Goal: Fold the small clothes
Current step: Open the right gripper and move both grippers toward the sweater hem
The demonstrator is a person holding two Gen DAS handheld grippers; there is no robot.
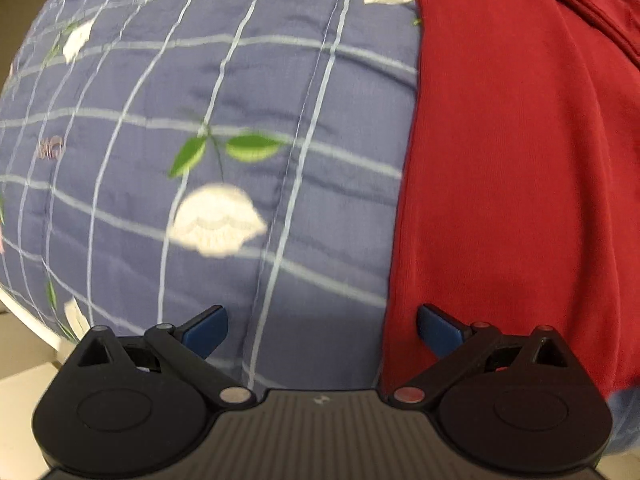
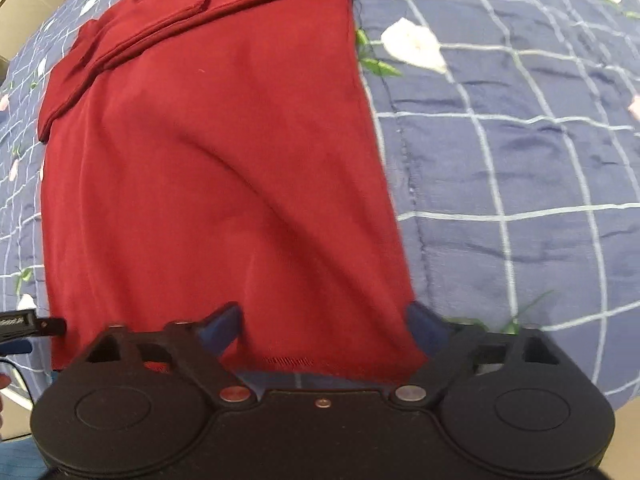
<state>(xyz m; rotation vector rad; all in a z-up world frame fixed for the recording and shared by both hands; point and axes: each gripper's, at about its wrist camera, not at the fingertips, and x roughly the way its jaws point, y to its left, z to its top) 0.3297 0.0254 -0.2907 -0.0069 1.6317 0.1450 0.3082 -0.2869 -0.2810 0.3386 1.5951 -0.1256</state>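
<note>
A red knit garment (image 2: 224,168) lies spread on a blue checked quilt, its sleeves folded across the far end. My right gripper (image 2: 324,332) hovers open over the near hem at the garment's right corner, blue fingers (image 2: 222,330) apart with red cloth between and under them. In the left wrist view the same red garment (image 1: 516,184) fills the right side. My left gripper (image 1: 322,330) is open at the garment's left edge, one blue finger over the quilt, the other finger (image 1: 438,332) over the red cloth. Neither gripper holds anything.
The blue floral quilt (image 1: 208,128) covers the bed (image 2: 500,168) on both sides of the garment. The bed's edge and pale floor (image 1: 24,364) show at the lower left. A dark tip of the other gripper (image 2: 32,326) pokes in at the left of the right wrist view.
</note>
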